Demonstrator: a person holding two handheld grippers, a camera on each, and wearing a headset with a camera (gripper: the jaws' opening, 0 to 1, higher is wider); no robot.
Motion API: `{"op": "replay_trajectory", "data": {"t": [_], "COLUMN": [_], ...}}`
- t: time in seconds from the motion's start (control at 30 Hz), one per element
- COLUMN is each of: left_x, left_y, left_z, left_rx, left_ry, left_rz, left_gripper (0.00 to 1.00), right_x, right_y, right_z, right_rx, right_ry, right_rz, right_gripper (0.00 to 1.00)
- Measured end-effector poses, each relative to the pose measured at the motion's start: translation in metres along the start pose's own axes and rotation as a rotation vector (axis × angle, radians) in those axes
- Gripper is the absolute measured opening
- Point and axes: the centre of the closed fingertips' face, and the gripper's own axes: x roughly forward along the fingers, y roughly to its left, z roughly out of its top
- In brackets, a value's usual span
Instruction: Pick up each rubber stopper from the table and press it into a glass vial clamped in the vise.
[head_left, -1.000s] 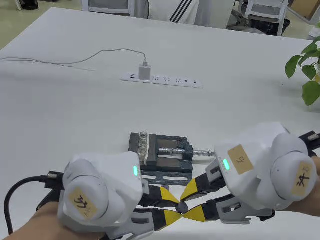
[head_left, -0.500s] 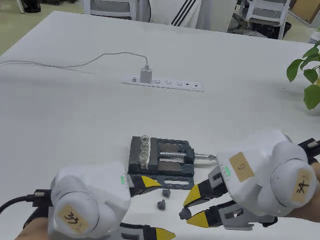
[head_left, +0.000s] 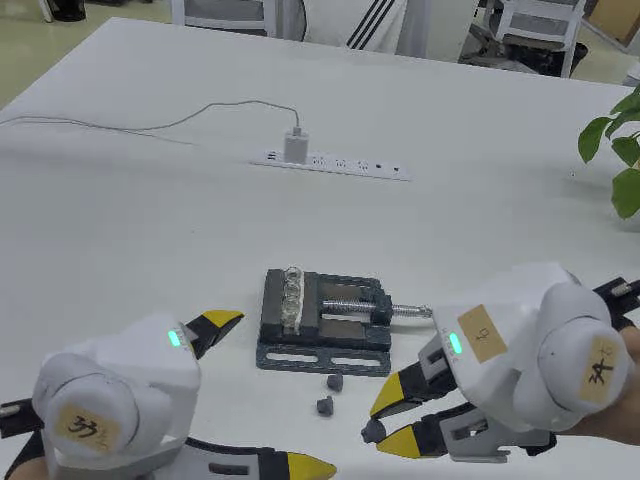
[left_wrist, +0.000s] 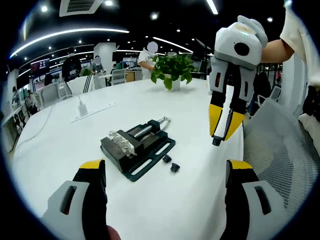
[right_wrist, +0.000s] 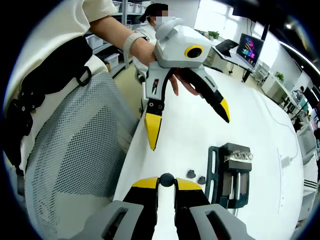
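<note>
A dark vise (head_left: 322, 322) sits mid-table with a row of clear glass vials (head_left: 292, 296) clamped in it. Two dark rubber stoppers (head_left: 334, 381) (head_left: 324, 405) lie on the table just in front of it. My right gripper (head_left: 386, 421) hovers to their right, shut on a third stopper (head_left: 372, 430); that held stopper (right_wrist: 166, 179) shows between my jaws in the right gripper view. My left gripper (head_left: 264, 392) hangs at the near left, open wide and holding nothing. From the left gripper view, the vise (left_wrist: 137, 148), the loose stoppers (left_wrist: 170, 163) and the right gripper (left_wrist: 223, 125) lie ahead.
A white power strip (head_left: 330, 163) with a plugged-in charger (head_left: 296, 147) and its cable lies farther back on the white table (head_left: 120, 220). A green plant (head_left: 622, 150) stands at the right edge. A mesh chair (left_wrist: 280, 165) is beside the near table edge.
My left gripper has drawn back to the left away from the right gripper's tips and opened wide. The right gripper stays shut on the stopper. Two stoppers on the table have come into view.
</note>
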Motion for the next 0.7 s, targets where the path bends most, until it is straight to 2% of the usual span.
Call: {"op": "replay_trajectory", "data": {"t": [0.2,0.3,0.5,0.7], "left_x": [-0.009,-0.014,-0.020,-0.022], "left_y": [0.010,0.015,0.019,0.020], "left_z": [-0.007,-0.010,-0.007,-0.005], "left_rx": [-0.022,0.006,0.009,0.007], "left_ry": [0.008,0.020,0.006,-0.002], "left_rz": [0.043,0.076,0.107,0.119], "left_gripper": [0.99,0.99,0.99,0.99], "right_x": [0.001,0.002,0.004,-0.001], "right_y": [-0.003,-0.005,-0.012,-0.033], "right_z": [0.000,-0.001,-0.004,-0.005], "right_rx": [0.004,0.017,0.037,0.066], "right_ry": [0.000,0.000,0.003,0.001], "right_rz": [0.002,0.009,0.016,0.019], "right_gripper": [0.07,0.07,0.07,0.07]}}
